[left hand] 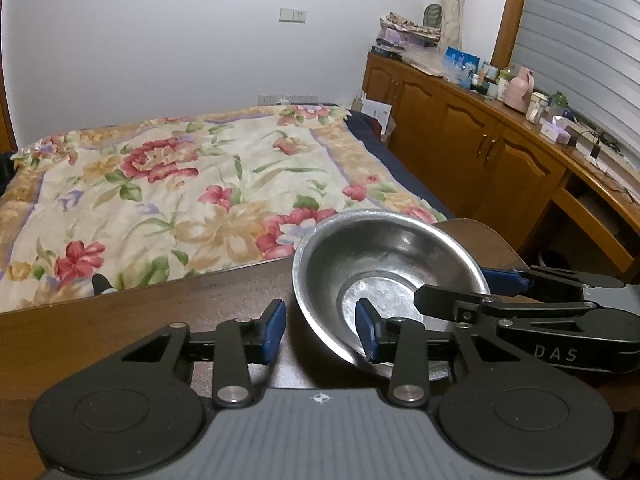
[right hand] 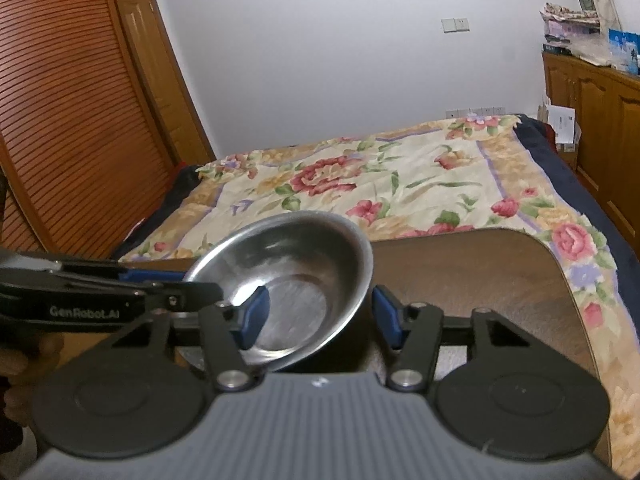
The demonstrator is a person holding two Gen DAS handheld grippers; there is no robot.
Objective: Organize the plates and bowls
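One steel bowl (left hand: 384,280) hung tilted over the bench (left hand: 140,320), both grippers straddling its rim with fingers apart: left gripper (left hand: 322,330), right gripper (right hand: 320,314). Sorting seemed barely begun; no plates or stack showed.

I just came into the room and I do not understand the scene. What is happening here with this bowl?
A person holds one pair of tongs in each hand over a dark brown wooden table beside a bed. Both work on one round shiny metal bowl, which is tilted. The left tongs and the right tongs each straddle the bowl's rim, one fingertip inside and one outside. Both look open, not yet clamped. No plates or other bowls are in view.
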